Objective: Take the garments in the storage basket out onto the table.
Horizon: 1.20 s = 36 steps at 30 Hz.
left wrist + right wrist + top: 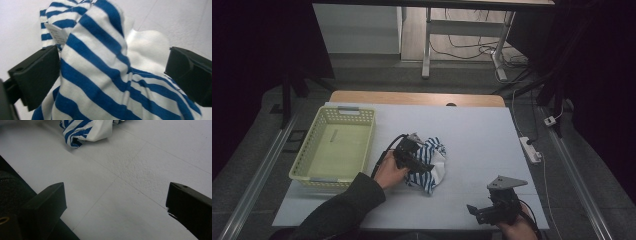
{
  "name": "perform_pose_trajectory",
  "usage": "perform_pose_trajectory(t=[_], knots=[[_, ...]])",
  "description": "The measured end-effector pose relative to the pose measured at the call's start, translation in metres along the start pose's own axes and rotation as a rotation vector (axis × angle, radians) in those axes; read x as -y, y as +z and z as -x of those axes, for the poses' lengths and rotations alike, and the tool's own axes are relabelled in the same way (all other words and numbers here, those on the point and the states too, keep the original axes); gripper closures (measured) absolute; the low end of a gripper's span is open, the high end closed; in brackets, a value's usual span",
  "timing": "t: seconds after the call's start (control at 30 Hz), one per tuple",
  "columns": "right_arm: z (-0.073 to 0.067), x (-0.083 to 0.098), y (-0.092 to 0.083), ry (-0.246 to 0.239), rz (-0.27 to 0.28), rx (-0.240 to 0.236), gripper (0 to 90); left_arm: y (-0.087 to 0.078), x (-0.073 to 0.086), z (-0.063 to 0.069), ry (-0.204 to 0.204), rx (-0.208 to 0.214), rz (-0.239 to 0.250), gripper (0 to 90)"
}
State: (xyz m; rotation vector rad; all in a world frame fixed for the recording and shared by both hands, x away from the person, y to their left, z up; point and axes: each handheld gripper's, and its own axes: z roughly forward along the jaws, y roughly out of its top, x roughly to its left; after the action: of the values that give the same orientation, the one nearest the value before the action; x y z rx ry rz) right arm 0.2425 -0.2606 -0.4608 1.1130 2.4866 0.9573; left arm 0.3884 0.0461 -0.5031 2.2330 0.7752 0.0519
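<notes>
The left gripper (414, 159) is straddling the striped cloth (431, 162) mid-tabletop (482, 130), jaws wide, not yet pinching; right gripper (492, 210) is idling open. Next, probably squeeze, lift toward the basket (337, 145).

Power strip (530, 149) on floor right of table (472, 120).

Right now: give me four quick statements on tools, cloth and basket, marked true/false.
1. The striped cloth lies between the left tool's open jaws. True.
2. The right tool is clamped on the cloth. False: it is open above the bare table, apart from the cloth.
3. The cloth is inside the basket. False: it lies on the table, right of the basket.
4. The cloth is blue-and-white striped. True.
</notes>
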Motion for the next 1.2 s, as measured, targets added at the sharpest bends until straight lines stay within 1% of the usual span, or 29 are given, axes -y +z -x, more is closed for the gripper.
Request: perform_pose_trajectory(t=[0.03, 0.13, 0.2, 0.3, 0.37, 0.4, 0.47, 0.53, 0.6, 0.7, 0.73, 0.8, 0.87, 1.03, 1.2], knots=[[0.0, 0.0, 0.0, 0.0, 0.0, 0.0, 2.5, -0.002, 0.0, 0.0, 0.004, 0.003, 0.007, 0.0], [0.0, 0.0, 0.0, 0.001, -0.001, 0.001, 2.5, -0.006, -0.001, -0.001, -0.008, 0.023, 0.027, 0.0], [0.0, 0.0, 0.0, 0.002, -0.001, 0.001, 2.5, -0.01, -0.002, 0.0, -0.001, 0.032, 0.035, 0.0], [0.0, 0.0, 0.0, 0.004, -0.002, 0.003, 2.5, -0.016, -0.003, 0.001, -0.003, 0.023, 0.049, 0.0], [0.0, 0.0, 0.0, 0.005, -0.004, 0.005, 2.5, -0.02, -0.003, 0.002, -0.014, 0.006, 0.075, 0.0], [0.0, 0.0, 0.0, 0.006, -0.004, 0.005, 2.5, -0.023, -0.002, 0.002, -0.021, 0.017, 0.089, 0.0], [0.0, 0.0, 0.0, 0.006, -0.002, 0.004, 2.5, -0.027, -0.002, 0.002, -0.031, 0.028, 0.096, 0.0], [0.0, 0.0, 0.0, 0.004, -0.002, 0.005, 2.5, -0.031, -0.002, 0.002, -0.028, 0.033, 0.105, 0.0], [0.0, 0.0, 0.0, 0.004, -0.001, 0.004, 2.5, -0.034, -0.002, 0.002, -0.026, 0.057, 0.108, 0.0], [0.0, 0.0, 0.0, 0.004, -0.001, 0.003, 2.5, -0.039, -0.003, 0.002, -0.014, 0.08, 0.117, 0.0], [0.0, 0.0, 0.0, 0.003, -0.001, 0.003, 2.5, -0.04, -0.003, 0.002, -0.016, 0.087, 0.121, 0.0], [0.0, 0.0, 0.0, 0.005, -0.002, 0.004, 2.5, -0.042, -0.003, 0.002, -0.011, 0.102, 0.122, 0.0], [0.0, 0.0, 0.0, 0.006, 0.0, 0.002, 2.5, -0.043, -0.003, 0.002, -0.001, 0.108, 0.112, 0.0], [0.0, 0.0, 0.0, 0.007, 0.003, 0.003, 2.5, -0.045, 0.0, 0.005, 0.022, 0.103, 0.087, 0.0], [0.0, 0.0, -0.001, 0.006, 0.003, 0.004, 2.5, -0.049, 0.004, 0.006, 0.041, 0.094, 0.071, 0.0]])
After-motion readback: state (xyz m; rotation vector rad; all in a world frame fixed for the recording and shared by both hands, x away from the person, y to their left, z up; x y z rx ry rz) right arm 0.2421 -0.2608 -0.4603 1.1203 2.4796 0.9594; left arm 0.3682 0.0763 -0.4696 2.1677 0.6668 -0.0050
